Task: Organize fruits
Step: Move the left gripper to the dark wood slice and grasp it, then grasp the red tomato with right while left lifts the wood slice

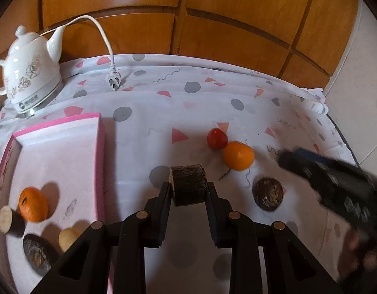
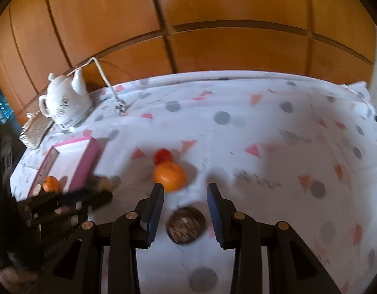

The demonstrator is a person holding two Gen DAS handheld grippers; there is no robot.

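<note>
Risky: left gripper [image 1: 188, 191] jaws clamp a dark fruit slice [image 1: 188, 186] that could slip short of the pink box [image 1: 100, 161]; right gripper [image 2: 184, 203] jaws apart, empty.

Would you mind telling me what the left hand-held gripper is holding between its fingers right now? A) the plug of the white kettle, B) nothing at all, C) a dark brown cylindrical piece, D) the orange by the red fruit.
C: in the left wrist view the left hand-held gripper has both fingers pressed against the sides of the dark brown cylindrical piece, lifted clear of the tablecloth.
</note>
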